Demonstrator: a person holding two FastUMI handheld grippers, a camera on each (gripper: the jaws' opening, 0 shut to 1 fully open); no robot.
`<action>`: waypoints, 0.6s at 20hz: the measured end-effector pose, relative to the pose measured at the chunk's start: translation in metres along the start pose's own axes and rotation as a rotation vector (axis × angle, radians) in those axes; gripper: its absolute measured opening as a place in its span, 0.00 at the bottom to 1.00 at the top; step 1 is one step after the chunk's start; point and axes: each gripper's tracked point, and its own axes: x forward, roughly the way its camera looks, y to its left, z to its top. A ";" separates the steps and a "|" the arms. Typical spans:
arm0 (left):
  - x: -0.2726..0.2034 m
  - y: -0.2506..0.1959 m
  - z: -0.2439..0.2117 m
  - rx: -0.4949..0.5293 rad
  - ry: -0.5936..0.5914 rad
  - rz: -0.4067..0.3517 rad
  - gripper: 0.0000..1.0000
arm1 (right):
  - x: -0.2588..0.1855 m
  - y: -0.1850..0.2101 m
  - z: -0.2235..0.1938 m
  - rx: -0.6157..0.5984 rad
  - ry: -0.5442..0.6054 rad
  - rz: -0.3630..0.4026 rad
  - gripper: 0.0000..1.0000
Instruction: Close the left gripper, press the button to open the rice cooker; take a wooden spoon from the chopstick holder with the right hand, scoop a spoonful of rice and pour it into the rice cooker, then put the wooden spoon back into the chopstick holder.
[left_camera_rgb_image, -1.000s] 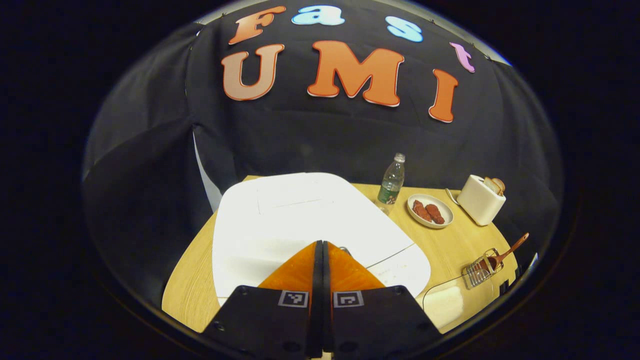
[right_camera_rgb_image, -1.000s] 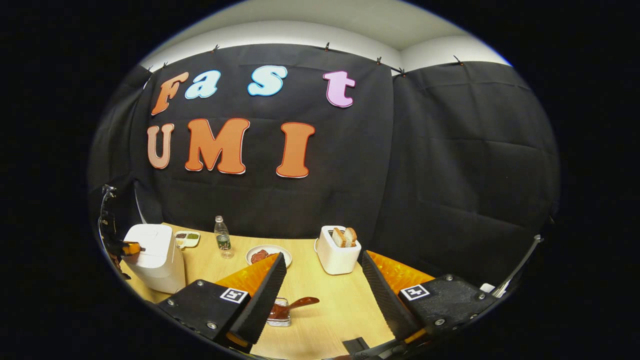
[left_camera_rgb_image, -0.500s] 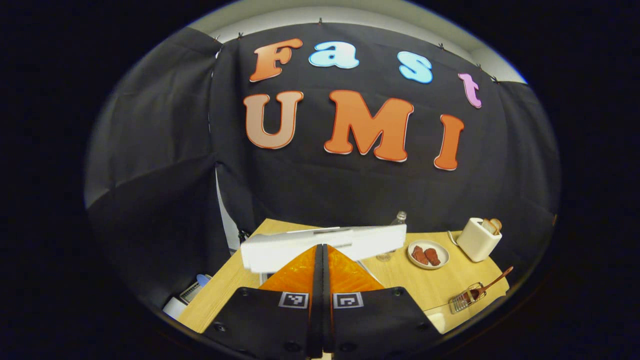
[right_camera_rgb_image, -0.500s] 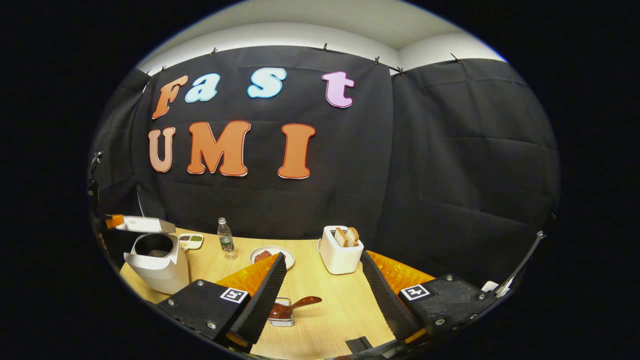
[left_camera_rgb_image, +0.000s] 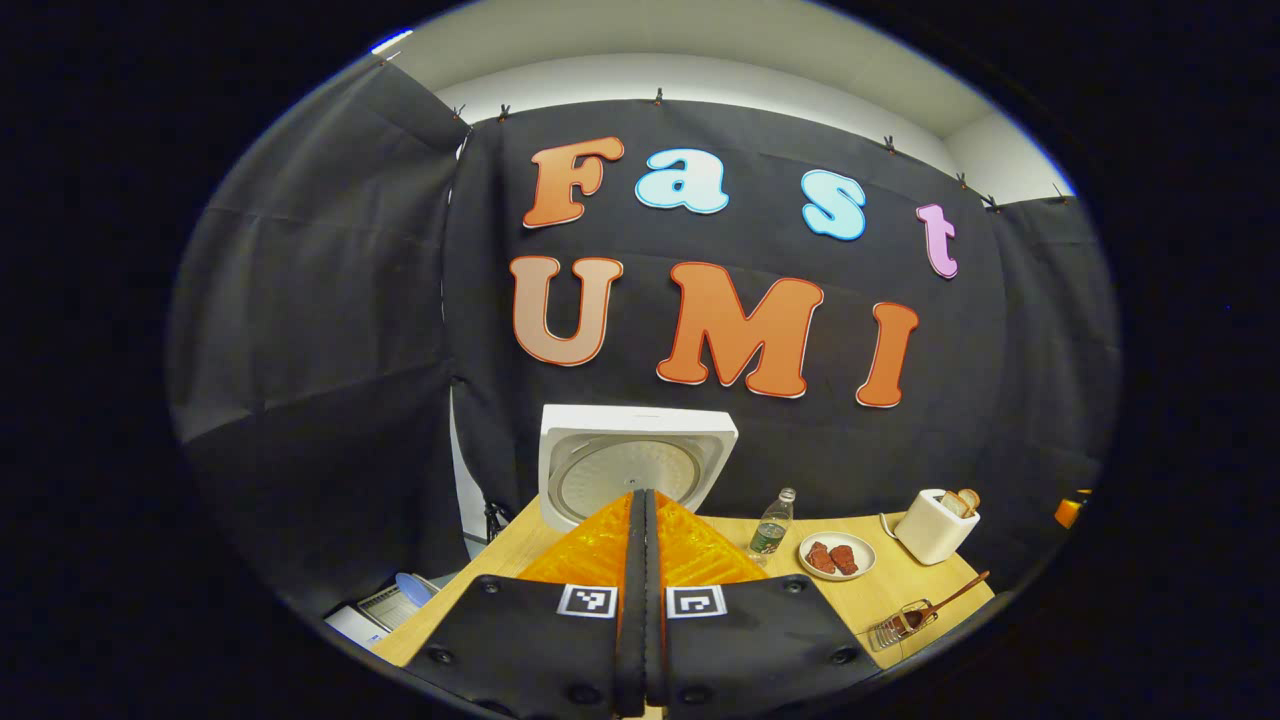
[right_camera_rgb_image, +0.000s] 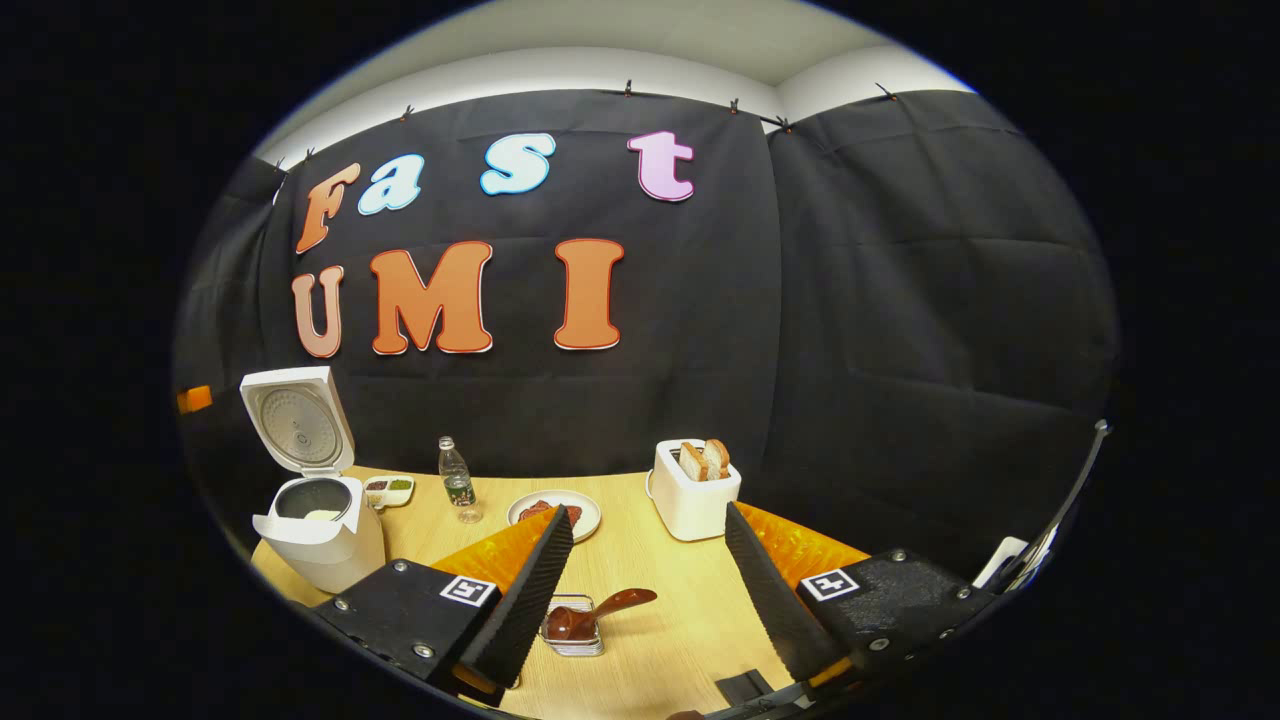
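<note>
White rice cooker (right_camera_rgb_image: 318, 520) at the table's (right_camera_rgb_image: 650, 560) left end, lid (right_camera_rgb_image: 298, 420) upright and open; left gripper (left_camera_rgb_image: 645, 520) pressed together, holding nothing; right gripper (right_camera_rgb_image: 645, 545) spread wide above wooden spoon (right_camera_rgb_image: 600, 612) resting in wire chopstick holder (right_camera_rgb_image: 572, 638).

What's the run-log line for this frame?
rice cooker: lid up | left tongs: shut, empty | right tongs: open, above wooden spoon | spoon in wire holder

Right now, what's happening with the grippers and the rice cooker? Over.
Left gripper shut, empty. Right gripper open, above the brown wooden spoon in its wire chopstick holder. White rice cooker lid up. Nothing blocking.
</note>
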 end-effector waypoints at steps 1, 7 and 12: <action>-0.003 0.005 0.004 0.004 -0.006 0.019 0.05 | 0.005 -0.001 -0.006 0.016 0.001 0.003 0.95; -0.023 0.023 0.023 -0.002 -0.027 0.105 0.05 | 0.043 -0.002 -0.064 0.033 0.058 -0.003 0.95; -0.041 0.037 0.035 -0.007 -0.083 0.157 0.24 | 0.070 0.005 -0.119 0.078 0.168 0.001 0.95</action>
